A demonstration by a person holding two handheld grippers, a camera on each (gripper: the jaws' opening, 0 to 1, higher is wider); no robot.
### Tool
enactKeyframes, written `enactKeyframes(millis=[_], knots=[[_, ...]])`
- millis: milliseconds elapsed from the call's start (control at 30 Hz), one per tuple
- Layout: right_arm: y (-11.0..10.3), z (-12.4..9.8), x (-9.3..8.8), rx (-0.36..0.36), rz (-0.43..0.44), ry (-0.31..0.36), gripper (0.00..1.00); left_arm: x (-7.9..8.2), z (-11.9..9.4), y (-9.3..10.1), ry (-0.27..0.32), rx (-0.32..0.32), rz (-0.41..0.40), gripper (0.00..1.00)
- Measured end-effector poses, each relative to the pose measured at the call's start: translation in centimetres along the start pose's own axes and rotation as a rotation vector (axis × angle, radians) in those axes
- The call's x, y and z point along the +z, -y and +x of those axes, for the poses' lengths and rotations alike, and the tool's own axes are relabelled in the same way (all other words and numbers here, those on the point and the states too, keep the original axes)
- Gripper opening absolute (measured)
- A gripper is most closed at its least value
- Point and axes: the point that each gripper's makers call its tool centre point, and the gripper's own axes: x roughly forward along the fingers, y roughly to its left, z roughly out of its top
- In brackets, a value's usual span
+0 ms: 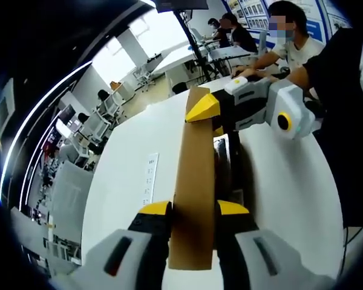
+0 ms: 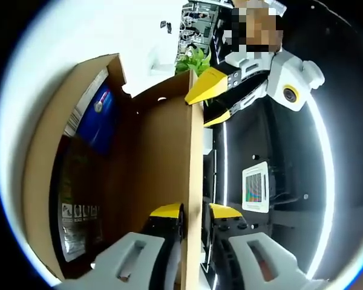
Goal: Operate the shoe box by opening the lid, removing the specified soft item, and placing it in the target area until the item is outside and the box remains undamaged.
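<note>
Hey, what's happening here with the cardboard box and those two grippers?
A person is working a cardboard shoe box on a white table with two handheld grippers. The left gripper is shut on the raised lid at its near edge, and the right gripper pinches the same flap at its far end. In the right gripper view the box stands open, with a blue packaged item and printed packaging inside. Nothing is out yet.

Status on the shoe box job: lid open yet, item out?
Done: the cardboard lid looks raised. In hand: left tool and right tool both pinch its edge. Left: a dark packaged item lies inside the box; it must come out and be placed.
</note>
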Motion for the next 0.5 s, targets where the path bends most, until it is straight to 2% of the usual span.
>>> enactKeyframes(millis=[333, 500], knots=[[0.3, 0.2, -0.2, -0.006, -0.003, -0.007, 0.1, 0.6, -1.3, -0.6, 0.029, 0.04, -0.001, 0.28], [0.2, 0.4, -0.4, -0.002, 0.0, -0.006, 0.1, 1.0, -3.2, -0.6, 0.058, 0.072, -0.003, 0.29]])
